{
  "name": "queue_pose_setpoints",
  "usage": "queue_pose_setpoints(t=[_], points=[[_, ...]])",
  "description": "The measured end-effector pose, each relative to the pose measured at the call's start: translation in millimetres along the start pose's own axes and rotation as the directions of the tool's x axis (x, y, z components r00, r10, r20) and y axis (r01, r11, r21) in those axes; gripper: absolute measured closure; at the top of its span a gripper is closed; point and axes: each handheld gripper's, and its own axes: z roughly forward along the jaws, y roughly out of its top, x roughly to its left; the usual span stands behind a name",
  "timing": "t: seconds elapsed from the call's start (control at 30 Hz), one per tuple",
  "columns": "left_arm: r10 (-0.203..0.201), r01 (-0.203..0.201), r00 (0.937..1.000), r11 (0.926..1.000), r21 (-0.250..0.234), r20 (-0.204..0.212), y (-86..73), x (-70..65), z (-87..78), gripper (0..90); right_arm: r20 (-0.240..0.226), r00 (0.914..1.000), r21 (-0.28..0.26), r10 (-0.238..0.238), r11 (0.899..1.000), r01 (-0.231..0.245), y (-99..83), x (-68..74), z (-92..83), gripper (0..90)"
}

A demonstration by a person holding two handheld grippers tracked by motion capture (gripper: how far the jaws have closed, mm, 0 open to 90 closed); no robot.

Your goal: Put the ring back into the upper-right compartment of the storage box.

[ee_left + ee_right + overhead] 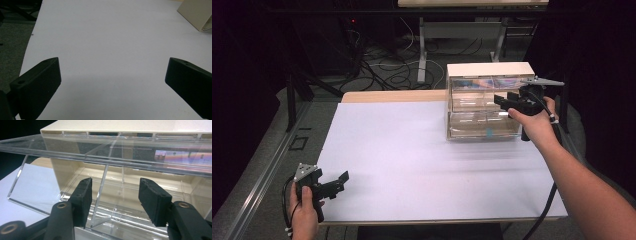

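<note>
A small cream cabinet (484, 70) with clear plastic drawers stands at the table's far right. My right gripper (502, 101) is at its front, level with the upper drawers. In the right gripper view a clear drawer (75, 150) juts out of the cream frame (125, 126) toward me. My right gripper (115, 192) stands open there, and a thin clear rib (100, 202) rises between the jaws without touching either pad. My left gripper (343, 181) rests open near the front left corner, with nothing but white sheet between its fingers (40, 85).
A white sheet (412, 160) covers the tabletop. A strip of bare wood (392, 96) shows along the far edge. A corner of the cabinet (197, 12) appears at the top right of the left gripper view. Cables and table legs lie on the floor beyond.
</note>
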Motion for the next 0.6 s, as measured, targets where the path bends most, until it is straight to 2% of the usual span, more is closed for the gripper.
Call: queue_pose_setpoints(t=[0.2, 0.4, 0.43, 0.47, 0.6], points=[[0.0, 0.0, 1.0, 1.0, -0.001, 0.001, 0.0, -0.2, -0.2, 0.4, -0.023, 0.9997, -0.003, -0.01, 1.0, 0.01, -1.0, 2.9, -7.1, 41.4], [0.0, 0.0, 1.0, 1.0, 0.0, 0.001, 0.0, -0.2, 0.0, 0.5, -0.026, 0.9995, -0.017, -0.019, 1.0, 0.019, -5.3, 5.0, -13.4, 39.6], [-0.001, 0.001, 1.0, 1.0, 0.001, 0.0, 0.0, -0.2, 0.0, 0.5, -0.035, 0.9993, -0.005, -0.014, 1.0, 0.014, -6.1, 5.6, -15.3, 39.1], [-0.001, 0.001, 1.0, 1.0, 0.001, 0.0, -0.1, -0.2, 0.0, 0.5, -0.027, 0.9995, -0.016, -0.018, 1.0, 0.018, -7.2, 5.9, -15.8, 38.6], [-0.002, 0.002, 1.0, 1.0, 0.002, 0.0, -0.2, -0.2, 0.0, 0.5, -0.03, 0.9992, -0.005, -0.026, 1.0, 0.026, -10.5, 7.7, -22.3, 38.1]])
